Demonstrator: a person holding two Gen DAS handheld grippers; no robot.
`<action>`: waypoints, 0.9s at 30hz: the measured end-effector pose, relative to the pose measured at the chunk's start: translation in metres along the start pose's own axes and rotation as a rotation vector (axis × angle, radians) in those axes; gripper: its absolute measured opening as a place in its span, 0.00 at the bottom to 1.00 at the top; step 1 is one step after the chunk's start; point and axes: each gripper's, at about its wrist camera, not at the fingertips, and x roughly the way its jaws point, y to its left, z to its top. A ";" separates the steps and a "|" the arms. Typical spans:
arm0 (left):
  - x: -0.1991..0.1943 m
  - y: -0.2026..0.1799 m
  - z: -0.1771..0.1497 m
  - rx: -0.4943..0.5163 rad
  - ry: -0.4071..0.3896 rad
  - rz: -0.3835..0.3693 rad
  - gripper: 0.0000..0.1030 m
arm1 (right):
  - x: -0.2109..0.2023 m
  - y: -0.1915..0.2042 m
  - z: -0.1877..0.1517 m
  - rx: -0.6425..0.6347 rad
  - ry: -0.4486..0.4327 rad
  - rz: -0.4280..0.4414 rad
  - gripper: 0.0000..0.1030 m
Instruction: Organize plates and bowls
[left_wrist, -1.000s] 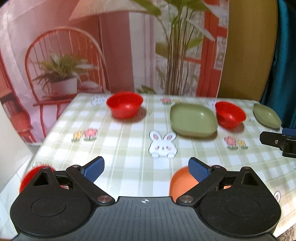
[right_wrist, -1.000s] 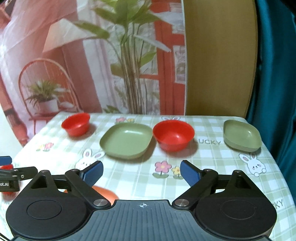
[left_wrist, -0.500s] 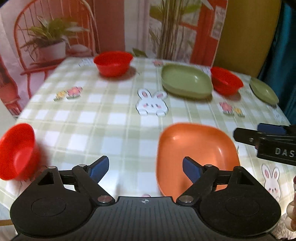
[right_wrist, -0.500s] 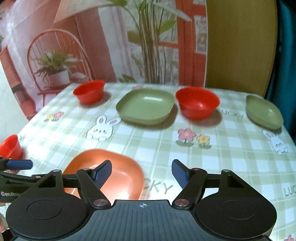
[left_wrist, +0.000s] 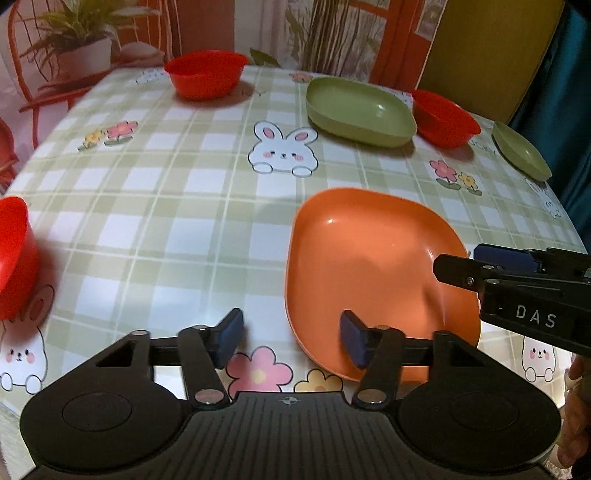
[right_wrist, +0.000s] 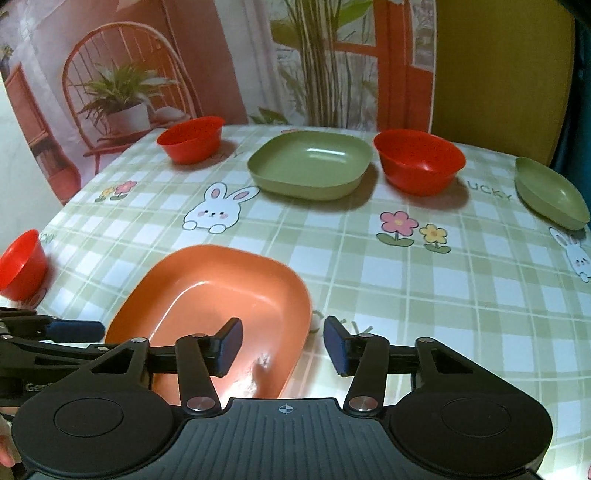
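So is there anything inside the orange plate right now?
No food or dishes: the orange plate shows bare glossy surface. Its near end is covered by the right gripper, so that part cannot be checked.

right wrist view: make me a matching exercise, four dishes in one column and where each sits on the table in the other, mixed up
Things:
1. orange square plastic plate
2. large green square plate
3. small green dish
4. small red bowl

Places:
A. far right edge
B. far side, between two red bowls
C. left edge
D. near edge, at the fingers

Pairs: 1-D, 2-B, 3-A, 4-C
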 end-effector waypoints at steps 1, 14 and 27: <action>0.001 -0.001 0.000 -0.002 0.005 -0.005 0.43 | 0.001 0.000 0.000 -0.001 0.002 0.001 0.39; 0.002 0.001 -0.004 -0.020 0.000 -0.037 0.16 | 0.006 -0.005 -0.004 0.025 0.024 0.001 0.25; 0.002 0.003 -0.007 -0.054 -0.015 -0.058 0.15 | 0.015 -0.011 -0.011 0.078 0.053 0.008 0.10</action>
